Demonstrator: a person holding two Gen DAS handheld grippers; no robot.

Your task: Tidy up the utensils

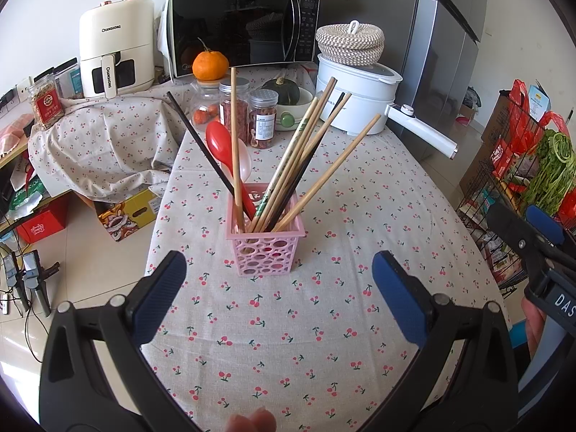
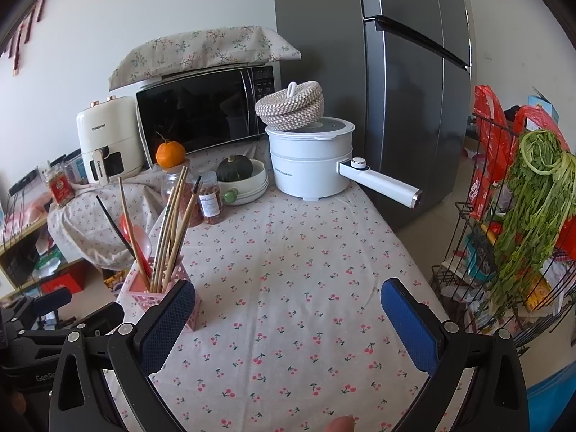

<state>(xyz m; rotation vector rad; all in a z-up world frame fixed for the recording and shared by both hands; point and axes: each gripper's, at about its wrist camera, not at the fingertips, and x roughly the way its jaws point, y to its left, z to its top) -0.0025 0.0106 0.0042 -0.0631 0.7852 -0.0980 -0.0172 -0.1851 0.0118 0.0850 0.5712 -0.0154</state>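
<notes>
A pink perforated holder stands upright on the cherry-print tablecloth. Inside it lean several wooden chopsticks, two black chopsticks, a red spoon and a white spoon. My left gripper is open, just in front of the holder, with nothing between its fingers. In the right wrist view the holder sits at the left, partly behind my left fingertip. My right gripper is open over bare cloth, to the right of the holder. The right gripper also shows at the far right of the left wrist view.
Behind the holder stand jars, an orange, a green squash in a bowl, a white electric pot with a long handle, a microwave and an air fryer. A wire rack with greens flanks the table's right edge.
</notes>
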